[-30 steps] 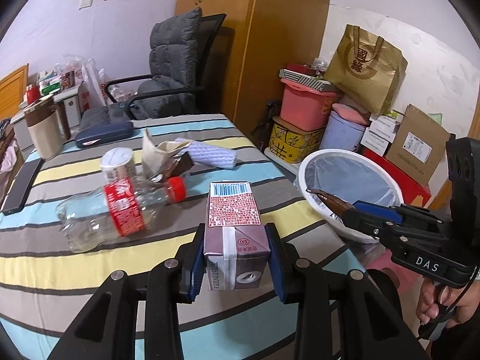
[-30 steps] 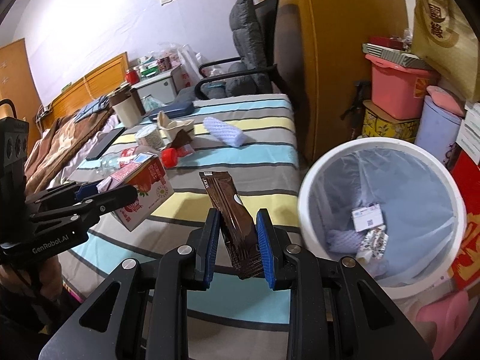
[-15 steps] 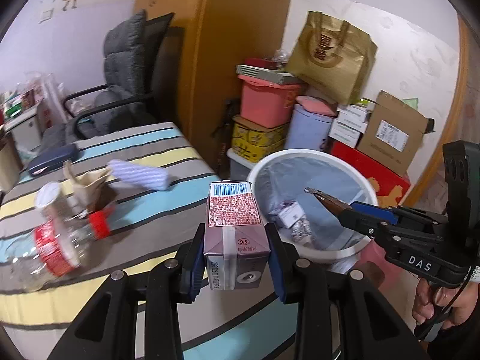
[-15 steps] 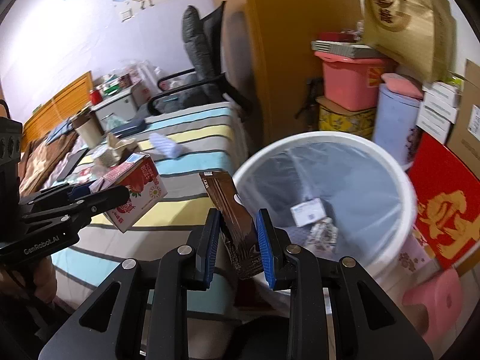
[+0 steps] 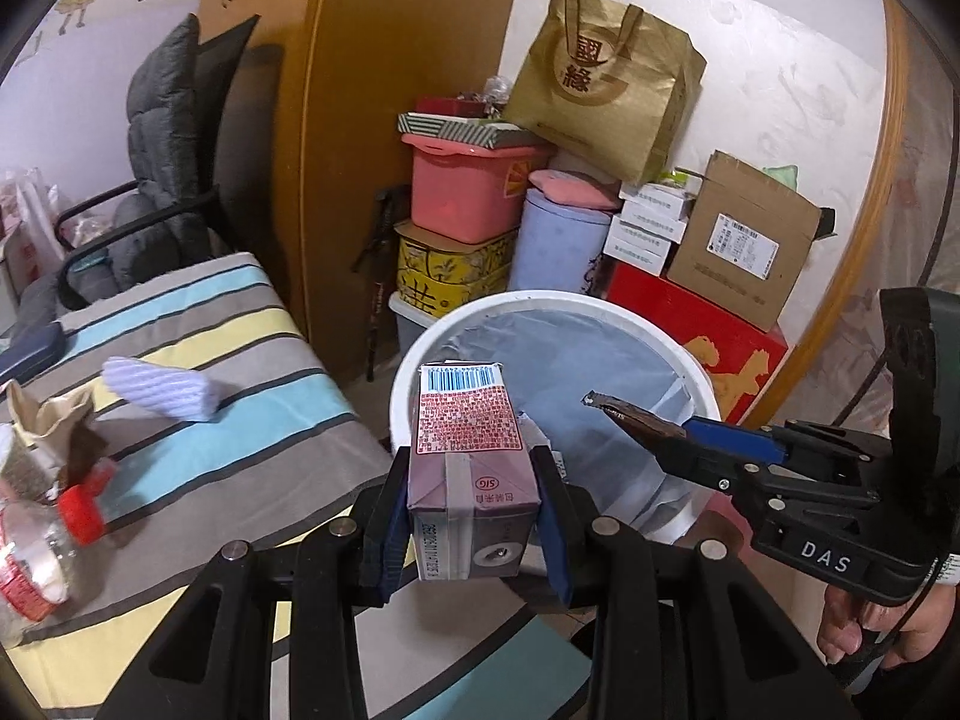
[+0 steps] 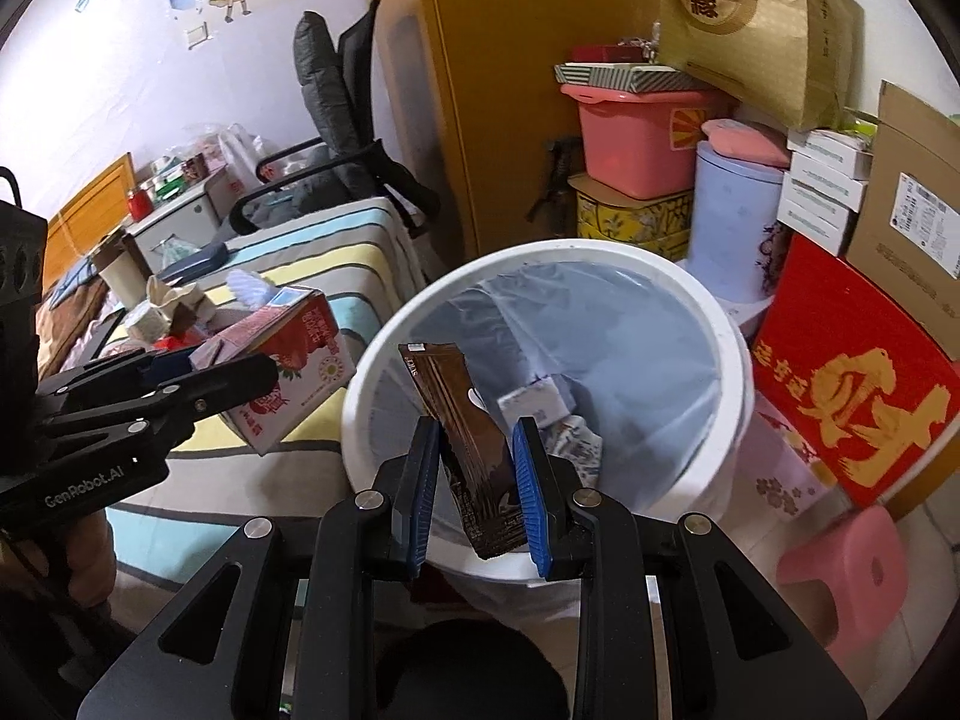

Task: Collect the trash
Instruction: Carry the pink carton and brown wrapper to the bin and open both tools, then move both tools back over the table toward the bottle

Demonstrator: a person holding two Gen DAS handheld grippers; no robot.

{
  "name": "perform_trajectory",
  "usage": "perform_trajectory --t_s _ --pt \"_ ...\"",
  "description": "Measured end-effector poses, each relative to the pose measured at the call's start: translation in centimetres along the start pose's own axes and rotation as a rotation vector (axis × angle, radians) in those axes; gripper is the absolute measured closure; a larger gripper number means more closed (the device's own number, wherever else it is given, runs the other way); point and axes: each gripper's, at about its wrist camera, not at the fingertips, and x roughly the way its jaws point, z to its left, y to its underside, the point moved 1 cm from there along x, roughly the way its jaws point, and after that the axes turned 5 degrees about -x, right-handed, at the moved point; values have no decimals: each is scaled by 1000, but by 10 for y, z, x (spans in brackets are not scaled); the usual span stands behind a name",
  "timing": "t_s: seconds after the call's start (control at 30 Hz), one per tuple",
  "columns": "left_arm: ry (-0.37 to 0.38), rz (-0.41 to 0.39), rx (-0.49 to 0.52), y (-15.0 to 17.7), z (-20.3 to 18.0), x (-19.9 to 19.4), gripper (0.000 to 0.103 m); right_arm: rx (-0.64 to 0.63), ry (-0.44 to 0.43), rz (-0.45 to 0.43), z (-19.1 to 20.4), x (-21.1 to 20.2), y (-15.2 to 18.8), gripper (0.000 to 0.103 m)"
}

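Observation:
My left gripper (image 5: pixel 474 510) is shut on a pink milk carton (image 5: pixel 465 456) with a barcode on top, held at the near-left rim of the white trash bin (image 5: pixel 696 372). The same carton (image 6: pixel 288 372) shows left of the bin (image 6: pixel 729 354) in the right wrist view. My right gripper (image 6: pixel 477 498) is shut on a brown snack wrapper (image 6: pixel 468 438), upright over the bin's near rim. That wrapper (image 5: pixel 636 417) points over the bin in the left wrist view. The bin has a clear liner with scraps of paper at its bottom.
A striped table (image 5: pixel 240 438) holds a clear bottle with a red cap (image 5: pixel 78 510), a crumpled paper bag (image 5: pixel 42 420) and a white cloth roll (image 5: pixel 162 390). Boxes (image 5: pixel 738 240), a pink tub (image 5: pixel 468 186) and a gold bag (image 5: pixel 606 72) are stacked behind the bin. A pink stool (image 6: pixel 846 570) stands at the right.
Both grippers swung right from above the table to the bin, each keeping its load. The bin now fills the middle of both views, with the table trash pushed to the left.

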Motion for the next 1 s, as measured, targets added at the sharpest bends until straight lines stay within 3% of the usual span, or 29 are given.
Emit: perform_trajectory --t_s 0.67,0.83,1.0 --pt "53 81 -10 -6 -2 47 65 34 65 52 -17 15 2 74" --pt "65 71 -21 -8 -1 47 56 37 61 35 -17 13 1 60" --pt "68 63 -26 -9 0 43 56 42 65 21 -18 9 0 58"
